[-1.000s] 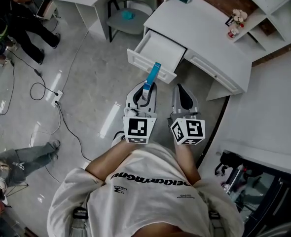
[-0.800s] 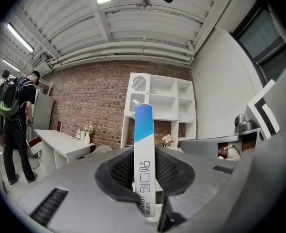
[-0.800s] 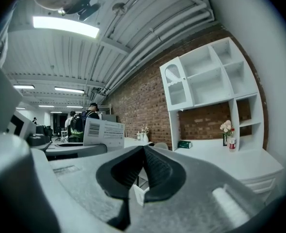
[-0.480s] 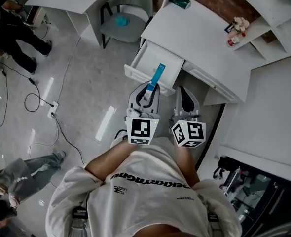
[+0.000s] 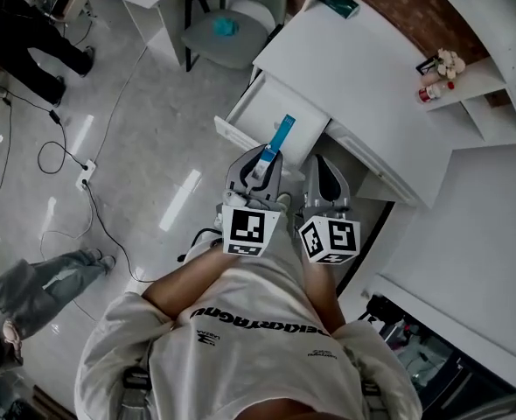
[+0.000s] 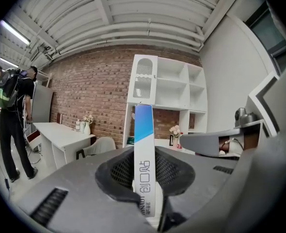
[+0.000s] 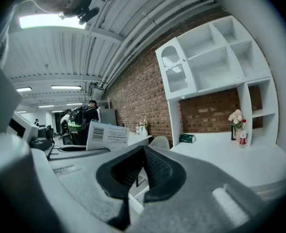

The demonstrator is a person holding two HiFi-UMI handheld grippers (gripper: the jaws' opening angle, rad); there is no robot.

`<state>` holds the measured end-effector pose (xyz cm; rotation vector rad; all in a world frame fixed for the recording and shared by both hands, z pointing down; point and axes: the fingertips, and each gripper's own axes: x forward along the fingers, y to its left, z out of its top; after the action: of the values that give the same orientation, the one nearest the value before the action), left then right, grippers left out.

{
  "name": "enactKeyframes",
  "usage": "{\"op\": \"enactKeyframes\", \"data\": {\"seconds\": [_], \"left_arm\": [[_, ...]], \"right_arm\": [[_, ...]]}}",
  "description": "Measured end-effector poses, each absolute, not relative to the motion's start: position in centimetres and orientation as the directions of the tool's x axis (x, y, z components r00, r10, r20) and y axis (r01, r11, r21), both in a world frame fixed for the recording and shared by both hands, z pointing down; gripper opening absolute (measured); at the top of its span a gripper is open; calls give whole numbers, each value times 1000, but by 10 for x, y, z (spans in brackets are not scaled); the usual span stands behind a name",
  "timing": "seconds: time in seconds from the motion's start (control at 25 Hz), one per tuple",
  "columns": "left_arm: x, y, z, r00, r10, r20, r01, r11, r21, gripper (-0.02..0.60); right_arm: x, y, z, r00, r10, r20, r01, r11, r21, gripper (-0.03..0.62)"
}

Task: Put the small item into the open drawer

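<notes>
- Head view looks steeply down on a person in a white shirt (image 5: pixel 249 348), who holds both grippers out ahead, side by side at mid-frame.
- The left gripper (image 5: pixel 260 166) is clamped on a slim white-and-blue box (image 5: pixel 278 138). The box sticks out past the jaw tips toward the upper right, blue end first.
- In the left gripper view the box stands on edge between the two dark pads, which press on its flat sides. Its lower part is white with printed characters and its upper part is blue.
- The right gripper (image 5: pixel 324 163) sits just to the right of the left one. In the right gripper view its pads meet at the tips with nothing between them.
- The open drawer (image 5: pixel 267 103) is pulled out of a white desk (image 5: pixel 363 59) just above frame centre, and its inside is white.
- The blue end of the box overlaps the drawer's near front edge in the picture. The box is in the grip, not lying in the drawer.
- A small green pack (image 5: pixel 338 3) lies on the desk near the top edge of the frame.
- A white shelf at the upper right holds flowers (image 5: pixel 450 59) and a small bottle (image 5: pixel 428 90).
- A chair (image 5: pixel 232 38) stands at the top of the frame, left of the desk, with something teal on its seat.
- Dark cables (image 5: pixel 66 160) trail over the glossy floor at the left.
</notes>
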<state>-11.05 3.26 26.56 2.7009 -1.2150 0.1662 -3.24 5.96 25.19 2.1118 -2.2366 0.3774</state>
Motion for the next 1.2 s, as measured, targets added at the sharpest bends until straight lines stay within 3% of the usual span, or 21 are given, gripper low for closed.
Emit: {"op": "enactKeyframes", "data": {"seconds": [0.64, 1.2], "left_arm": [[31, -46, 356, 426, -817, 389, -900, -428, 86, 67], [31, -72, 459, 325, -746, 581, -941, -315, 123, 69]], "right_arm": [[121, -33, 329, -306, -903, 303, -944, 246, -221, -3], [119, -44, 411, -376, -828, 417, -923, 292, -253, -3]]}}
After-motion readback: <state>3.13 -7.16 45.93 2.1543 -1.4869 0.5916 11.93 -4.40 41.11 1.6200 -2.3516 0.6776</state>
